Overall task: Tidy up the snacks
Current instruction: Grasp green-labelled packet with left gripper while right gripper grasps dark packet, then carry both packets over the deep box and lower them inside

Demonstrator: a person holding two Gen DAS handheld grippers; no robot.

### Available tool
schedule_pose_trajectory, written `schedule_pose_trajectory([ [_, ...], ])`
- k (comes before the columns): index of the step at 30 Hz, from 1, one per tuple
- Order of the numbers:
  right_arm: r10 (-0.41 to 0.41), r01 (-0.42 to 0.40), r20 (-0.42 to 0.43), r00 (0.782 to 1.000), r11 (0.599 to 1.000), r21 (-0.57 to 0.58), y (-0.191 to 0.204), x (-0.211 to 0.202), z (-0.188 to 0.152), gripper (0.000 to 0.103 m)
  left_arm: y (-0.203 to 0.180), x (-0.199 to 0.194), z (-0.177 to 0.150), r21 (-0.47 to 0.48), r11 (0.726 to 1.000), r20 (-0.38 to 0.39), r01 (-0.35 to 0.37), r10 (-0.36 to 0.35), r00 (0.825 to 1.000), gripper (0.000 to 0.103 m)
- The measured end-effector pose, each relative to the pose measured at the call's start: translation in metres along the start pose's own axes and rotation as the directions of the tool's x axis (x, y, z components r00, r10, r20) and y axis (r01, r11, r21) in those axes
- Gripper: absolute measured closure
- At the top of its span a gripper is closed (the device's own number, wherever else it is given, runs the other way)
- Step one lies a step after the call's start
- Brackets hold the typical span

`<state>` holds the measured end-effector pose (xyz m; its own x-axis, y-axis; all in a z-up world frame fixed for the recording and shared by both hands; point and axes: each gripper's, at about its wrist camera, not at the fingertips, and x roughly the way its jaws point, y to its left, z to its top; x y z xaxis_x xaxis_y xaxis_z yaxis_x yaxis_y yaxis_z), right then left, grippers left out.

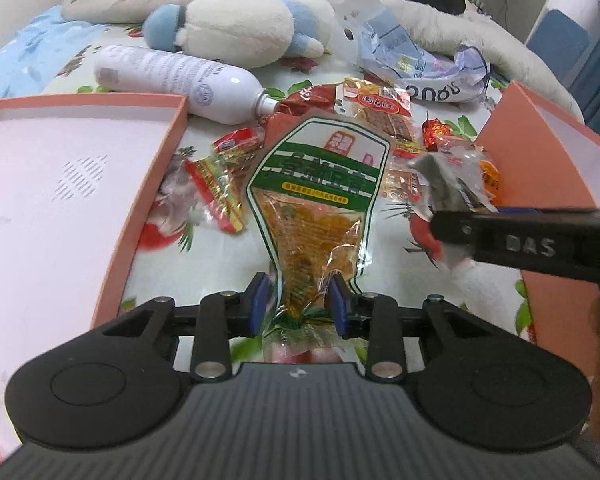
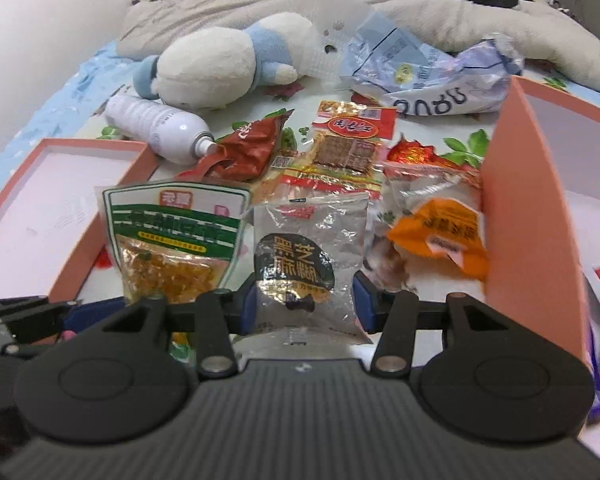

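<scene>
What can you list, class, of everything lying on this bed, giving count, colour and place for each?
Green-and-white pouch of yellow snack: one, held up in the left gripper.
Clear sachet with black label: one, held in the right gripper.
Orange sachet: one, beside the right box wall.
Red-topped clear packet of brown squares: one, bed centre.
Dark red foil packet: one, by the bottle nozzle.
White plastic bottle: one, lying on its side.
White-and-blue plush toy: one, behind the bottle.
Crumpled pale blue bag: one, far right.
Salmon-pink cardboard box halves: two, left and right.
Left gripper: black, blue pads, shut.
Right gripper: same, shut.
</scene>
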<state>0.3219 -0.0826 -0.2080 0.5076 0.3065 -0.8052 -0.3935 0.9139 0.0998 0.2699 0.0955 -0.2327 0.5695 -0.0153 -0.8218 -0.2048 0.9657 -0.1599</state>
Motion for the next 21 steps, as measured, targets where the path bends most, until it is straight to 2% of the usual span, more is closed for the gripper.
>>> schedule_pose_trajectory([
  [9,0.015,-0.018,0.099,0.995,0.999,0.032,-0.006,-0.086,-0.027,0.053,0.001,-0.07,-0.022,-0.079,0.997,0.05,0.015,-0.011,0.999,0.066],
  [21,-0.028,0.005,0.201,0.979,0.994,0.113,-0.019,-0.173,-0.077,0.053,-0.032,-0.154,-0.051,-0.048,0.996,0.142,0.081,-0.073,0.987,0.066],
])
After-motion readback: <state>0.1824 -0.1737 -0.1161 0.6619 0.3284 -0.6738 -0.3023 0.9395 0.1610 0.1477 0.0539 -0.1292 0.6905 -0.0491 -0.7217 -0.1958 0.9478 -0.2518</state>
